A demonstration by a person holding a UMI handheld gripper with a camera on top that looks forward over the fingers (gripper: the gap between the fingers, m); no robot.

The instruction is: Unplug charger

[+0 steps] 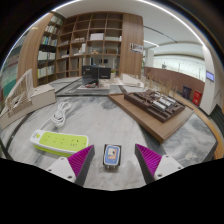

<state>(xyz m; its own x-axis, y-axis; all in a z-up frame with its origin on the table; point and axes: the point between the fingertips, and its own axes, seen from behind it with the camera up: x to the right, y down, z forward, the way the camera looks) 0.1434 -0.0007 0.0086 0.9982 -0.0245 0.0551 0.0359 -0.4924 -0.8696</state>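
Note:
A small charger (111, 154) with a blue and white face lies flat on the grey marbled table (110, 120), between my fingers with a gap at each side. A yellow-green power strip (60, 142) lies just left of it, beyond the left finger, with its white cord (62, 112) running back across the table. The charger is apart from the strip. My gripper (112, 162) is open, its magenta pads (150, 157) at either side of the charger.
A wooden tray (152, 108) with small items stands on the table at the right. Wooden shelves (90, 45) and a monitor (92, 72) stand far behind. White boxes (25, 100) sit at the far left.

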